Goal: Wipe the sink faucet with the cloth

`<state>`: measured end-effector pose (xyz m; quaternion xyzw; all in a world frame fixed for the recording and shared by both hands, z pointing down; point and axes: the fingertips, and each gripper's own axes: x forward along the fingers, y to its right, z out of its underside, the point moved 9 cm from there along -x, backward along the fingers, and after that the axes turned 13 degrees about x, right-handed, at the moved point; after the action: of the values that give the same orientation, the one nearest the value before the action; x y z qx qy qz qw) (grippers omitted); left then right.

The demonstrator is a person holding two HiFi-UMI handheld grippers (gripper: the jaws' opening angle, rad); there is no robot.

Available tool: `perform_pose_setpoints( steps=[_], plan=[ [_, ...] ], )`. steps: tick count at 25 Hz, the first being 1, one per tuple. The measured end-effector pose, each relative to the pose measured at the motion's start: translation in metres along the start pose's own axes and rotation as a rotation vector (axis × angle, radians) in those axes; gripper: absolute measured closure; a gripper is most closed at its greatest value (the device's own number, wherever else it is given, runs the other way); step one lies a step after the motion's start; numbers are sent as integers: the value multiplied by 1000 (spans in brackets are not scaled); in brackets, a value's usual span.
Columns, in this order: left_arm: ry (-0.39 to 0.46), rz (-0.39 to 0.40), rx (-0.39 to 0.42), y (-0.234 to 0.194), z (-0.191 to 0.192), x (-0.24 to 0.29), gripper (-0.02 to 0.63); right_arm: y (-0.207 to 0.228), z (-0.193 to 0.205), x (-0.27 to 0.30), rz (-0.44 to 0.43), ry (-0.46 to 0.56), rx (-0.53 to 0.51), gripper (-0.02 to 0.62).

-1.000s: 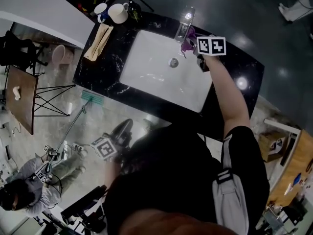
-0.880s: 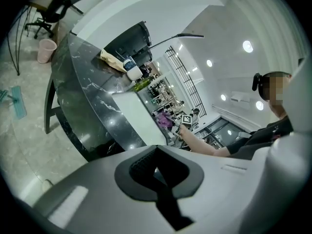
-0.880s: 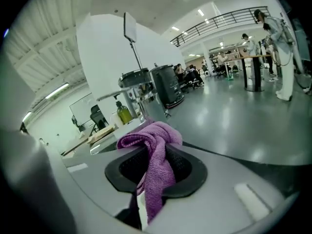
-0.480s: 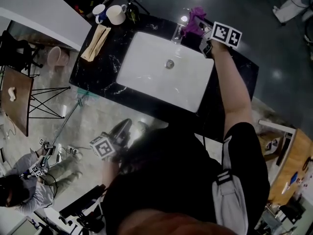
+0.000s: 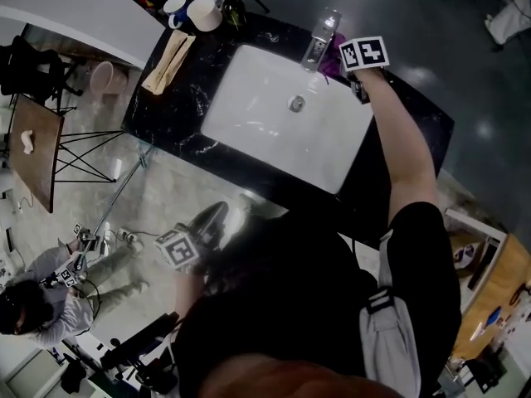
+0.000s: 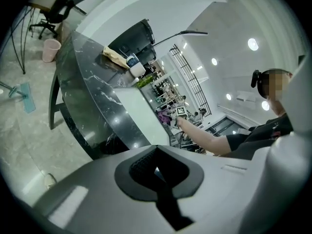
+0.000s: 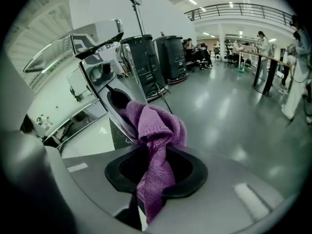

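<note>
The chrome faucet (image 5: 319,33) stands at the far rim of the white sink (image 5: 282,131). In the head view my right gripper (image 5: 347,60), under its marker cube, sits just right of the faucet with a purple cloth (image 5: 333,57) against it. In the right gripper view the purple cloth (image 7: 157,130) is bunched between the jaws of the right gripper (image 7: 155,172), which is shut on it, and touches the faucet (image 7: 105,67). My left gripper (image 5: 207,220) is held low by the person's body, away from the counter. The left gripper (image 6: 157,172) is shut on nothing.
On the black marble counter (image 5: 170,110), left of the sink, lie a folded beige towel (image 5: 168,59) and two mugs (image 5: 192,11). A pink bin (image 5: 101,77) and a wooden table (image 5: 33,152) stand on the floor at left. A person (image 5: 46,301) sits at lower left.
The right gripper carried the cloth from the faucet's front up past its top, then back down to the faucet's right side. The left gripper stayed put.
</note>
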<state>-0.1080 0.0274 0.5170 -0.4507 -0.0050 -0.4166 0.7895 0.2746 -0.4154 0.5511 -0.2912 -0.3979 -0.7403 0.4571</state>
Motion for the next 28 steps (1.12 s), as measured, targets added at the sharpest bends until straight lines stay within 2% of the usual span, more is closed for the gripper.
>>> perform_pose_setpoints(
  steps=[2, 5, 7, 9, 13, 15, 17, 19, 22, 25, 28],
  plan=[
    [-5, -11, -5, 2, 2, 1, 604, 6, -4, -5, -78, 1, 9, 491],
    [-11, -25, -18, 6, 3, 3, 604, 17, -23, -29, -253, 97, 33, 491],
    [-18, -40, -24, 8, 2, 4, 604, 18, -45, -50, -368, 178, -27, 491],
    [-23, -61, -30, 11, 2, 3, 604, 17, -70, -68, -482, 217, -105, 491],
    [-27, -91, -35, 16, 5, 4, 604, 5, -113, -85, -722, 158, -133, 491],
    [-24, -104, -39, 20, 7, 4, 604, 7, -120, -74, -815, 104, -79, 491],
    [-22, -125, -44, 23, 11, 3, 604, 19, -117, -52, -865, 46, 27, 491],
    [-20, -152, -58, 27, 15, 1, 604, 35, -105, -24, -836, -38, 140, 491],
    [-20, -192, -83, 28, 22, -4, 604, 47, -86, 10, -668, -202, 199, 491],
    [-19, -207, -108, 28, 30, -7, 604, 43, -76, 38, -537, -332, 96, 491],
    [-20, -202, -112, 28, 31, -5, 604, 34, -77, 47, -464, -369, 2, 491]
  ],
)
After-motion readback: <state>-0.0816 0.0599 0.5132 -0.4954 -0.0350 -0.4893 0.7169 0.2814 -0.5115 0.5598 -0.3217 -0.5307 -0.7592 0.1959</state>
